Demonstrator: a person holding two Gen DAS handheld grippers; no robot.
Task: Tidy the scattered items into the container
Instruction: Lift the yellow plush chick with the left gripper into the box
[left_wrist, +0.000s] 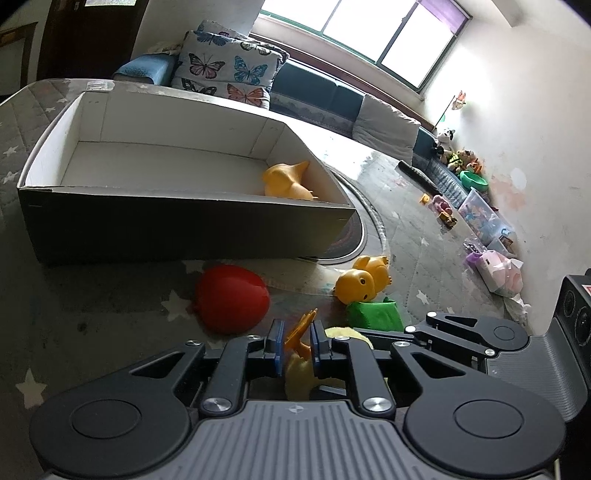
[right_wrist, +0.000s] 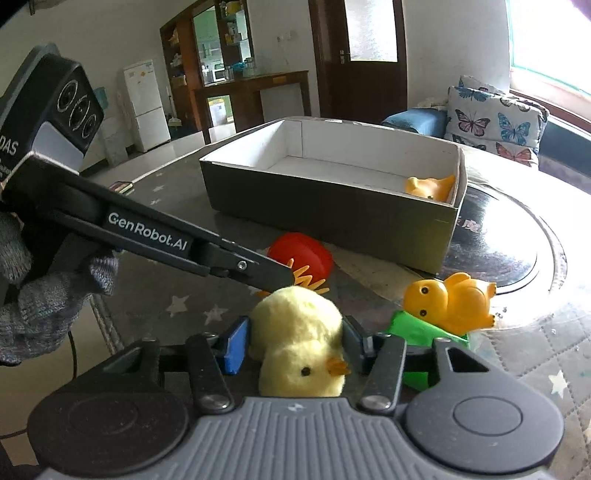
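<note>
"GenRobot.AI" is printed on the left hand-held gripper, clamped on the plush chick's orange foot. The plush chick is squeezed by the right hand-held gripper. Beyond both, the box is blocked by a red toy.

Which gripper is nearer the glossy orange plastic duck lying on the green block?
Right. The right gripper, closed around the fluffy yellow chick, sits just beside the orange plastic duck. The left gripper, pinching the chick's orange feet, is farther off, beyond the chick.

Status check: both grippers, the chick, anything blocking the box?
Left hand-held gripper pinching chick's orange feet. Right hand-held gripper flanks fluffy chick. Box unobstructed.
</note>
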